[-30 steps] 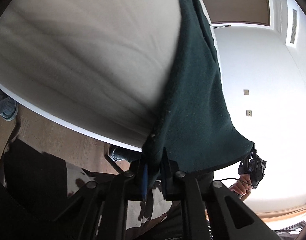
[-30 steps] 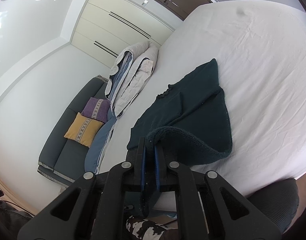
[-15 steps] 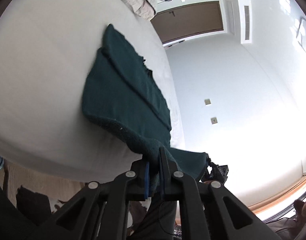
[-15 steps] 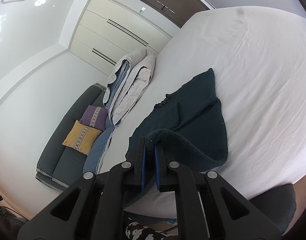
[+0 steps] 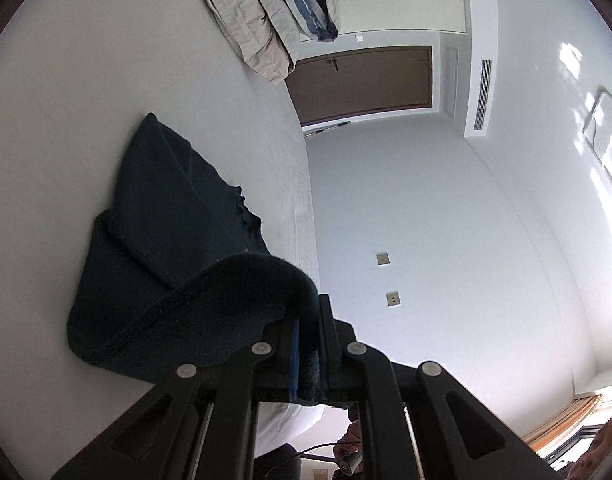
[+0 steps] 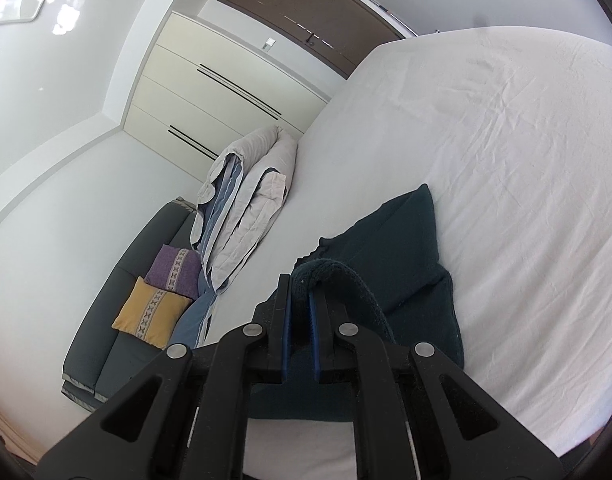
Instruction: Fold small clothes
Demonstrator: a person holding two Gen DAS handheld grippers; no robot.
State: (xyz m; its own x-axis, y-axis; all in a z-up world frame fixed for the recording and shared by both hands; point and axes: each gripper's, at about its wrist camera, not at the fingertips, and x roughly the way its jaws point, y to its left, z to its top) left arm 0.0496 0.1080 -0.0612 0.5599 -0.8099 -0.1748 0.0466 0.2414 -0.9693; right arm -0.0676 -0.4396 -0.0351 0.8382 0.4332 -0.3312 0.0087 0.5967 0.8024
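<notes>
A dark green knitted garment lies on the white bed, with its near hem lifted and curled over the rest. My left gripper is shut on one corner of that hem. My right gripper is shut on the other corner of the same garment, held a little above the bed. The far part of the garment lies flat on the sheet.
A folded grey and blue duvet lies at the bed's far side, also in the left wrist view. A dark sofa with a yellow and a purple cushion stands beside the bed. White wardrobes and a brown door are behind.
Both grippers have carried the near hem up and forward over the garment, away from the bed's near edge. The left view has swung from the hanging cloth to the bed top.
</notes>
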